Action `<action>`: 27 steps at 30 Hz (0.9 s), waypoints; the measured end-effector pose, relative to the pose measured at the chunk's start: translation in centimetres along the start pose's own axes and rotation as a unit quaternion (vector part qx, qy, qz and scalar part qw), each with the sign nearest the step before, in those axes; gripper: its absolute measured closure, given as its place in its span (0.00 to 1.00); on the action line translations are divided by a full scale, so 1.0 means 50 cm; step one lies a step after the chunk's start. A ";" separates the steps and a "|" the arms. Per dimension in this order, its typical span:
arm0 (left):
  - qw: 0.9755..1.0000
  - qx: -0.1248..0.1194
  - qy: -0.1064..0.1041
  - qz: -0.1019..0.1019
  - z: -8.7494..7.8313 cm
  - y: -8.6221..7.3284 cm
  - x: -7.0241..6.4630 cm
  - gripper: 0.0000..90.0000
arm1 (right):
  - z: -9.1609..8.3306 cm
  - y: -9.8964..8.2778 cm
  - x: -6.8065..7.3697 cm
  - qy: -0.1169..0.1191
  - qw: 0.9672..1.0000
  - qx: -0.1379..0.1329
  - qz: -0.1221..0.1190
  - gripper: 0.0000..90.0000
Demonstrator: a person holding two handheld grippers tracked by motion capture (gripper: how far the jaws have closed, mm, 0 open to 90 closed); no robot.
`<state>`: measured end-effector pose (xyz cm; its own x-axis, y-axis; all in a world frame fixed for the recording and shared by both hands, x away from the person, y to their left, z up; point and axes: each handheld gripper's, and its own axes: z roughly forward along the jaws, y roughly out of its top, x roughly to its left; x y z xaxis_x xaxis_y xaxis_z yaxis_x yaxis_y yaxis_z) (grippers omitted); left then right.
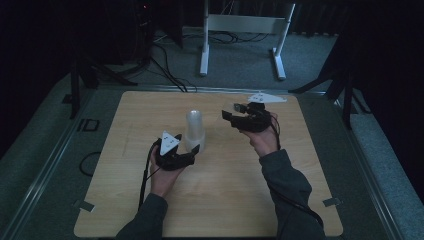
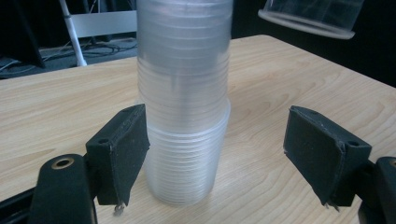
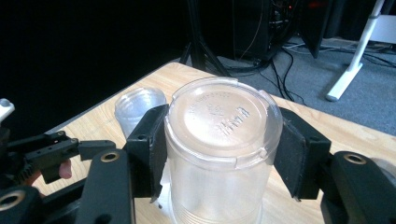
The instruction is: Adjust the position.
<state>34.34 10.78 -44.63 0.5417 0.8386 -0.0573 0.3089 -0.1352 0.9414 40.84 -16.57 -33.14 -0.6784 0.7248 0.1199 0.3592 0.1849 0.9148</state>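
A tall stack of clear plastic cups [image 1: 195, 130] stands upside down near the middle of the wooden table [image 1: 225, 195]. My left gripper [image 1: 189, 144] is open around the base of the stack [image 2: 184, 116]; one pad [image 2: 126, 149] touches the cups and the other pad [image 2: 322, 154] stands well apart. My right gripper [image 3: 224, 144] is shut on a single clear cup [image 3: 224, 140], held upside down above the table, right of the stack [image 3: 139, 108]. In the left gripper view that cup [image 2: 310, 16] hangs at the upper right. In the high view the right gripper [image 1: 232, 111] is up off the table.
White desk legs [image 1: 205, 50] and cables [image 1: 165, 65] stand on the grey floor beyond the table's far edge. Dark stands flank the table at both sides. Bare wood lies in front of both hands.
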 end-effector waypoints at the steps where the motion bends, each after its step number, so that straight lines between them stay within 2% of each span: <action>1: 1.000 -0.002 -0.001 0.002 -0.001 0.001 -0.003 0.25 | 0.000 -0.003 0.000 0.000 1.000 0.000 0.001 0.46; 11: 1.000 -0.001 -0.006 0.021 -0.005 0.004 -0.014 0.25 | 0.005 -0.038 -0.002 -0.002 1.000 0.008 0.005 0.46; 13: 1.000 0.001 -0.009 0.027 -0.007 0.006 -0.019 0.25 | 0.009 -0.049 -0.002 0.005 1.000 0.011 0.016 0.46; 24: 0.999 0.004 -0.019 0.041 -0.005 0.009 -0.038 0.26 | 0.014 -0.081 0.003 0.012 0.999 0.017 0.027 0.46; 25: 0.999 0.006 -0.026 0.048 0.000 0.012 -0.042 0.27 | 0.017 -0.088 0.003 0.015 0.999 0.019 0.035 0.46; 27: 0.998 0.009 -0.030 0.049 0.004 0.013 -0.045 0.27 | 0.019 -0.093 0.002 0.018 0.999 0.021 0.042 0.46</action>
<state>33.47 8.72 -43.93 0.6158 0.7878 0.0142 0.2655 -0.2244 0.9376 39.70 -16.75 -37.76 -0.6678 0.7142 0.2097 0.4413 0.1530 0.8842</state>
